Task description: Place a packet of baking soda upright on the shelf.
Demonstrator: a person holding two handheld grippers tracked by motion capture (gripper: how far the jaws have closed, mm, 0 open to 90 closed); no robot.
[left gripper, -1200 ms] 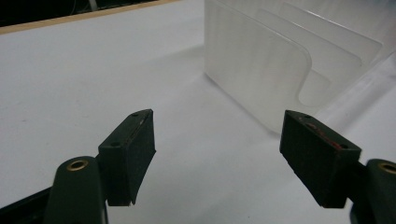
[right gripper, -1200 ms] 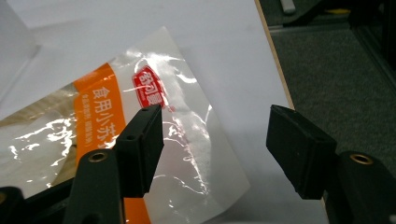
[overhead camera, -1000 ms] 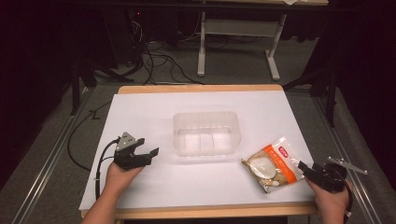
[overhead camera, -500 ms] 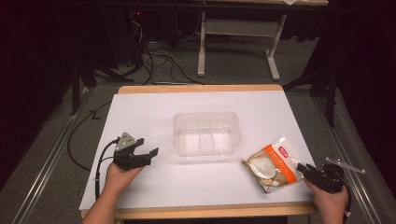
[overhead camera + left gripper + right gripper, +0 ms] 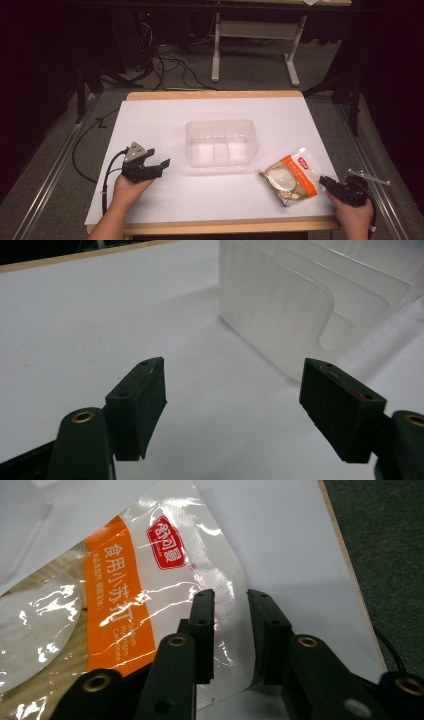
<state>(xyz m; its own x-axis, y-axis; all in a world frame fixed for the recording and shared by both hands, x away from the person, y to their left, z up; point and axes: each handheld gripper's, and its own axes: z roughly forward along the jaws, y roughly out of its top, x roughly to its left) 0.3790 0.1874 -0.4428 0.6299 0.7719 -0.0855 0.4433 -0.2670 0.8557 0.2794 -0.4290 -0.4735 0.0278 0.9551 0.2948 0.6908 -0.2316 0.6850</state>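
The right gripper (image 5: 230, 630) has just been closing its jaws, and the clear edge of the orange-and-white packet (image 5: 125, 600) runs up between them; whether the pads already pinch the film I cannot tell. The packet lies flat near the table's (image 5: 165, 115) right front corner, just right of the clear plastic container (image 5: 221, 142). The left gripper (image 5: 232, 405) stands released, jaws wide, beside that container.

Packet (image 5: 290, 178) orange and clear, red logo; container (image 5: 221, 142) translucent; table (image 5: 165, 115) white.
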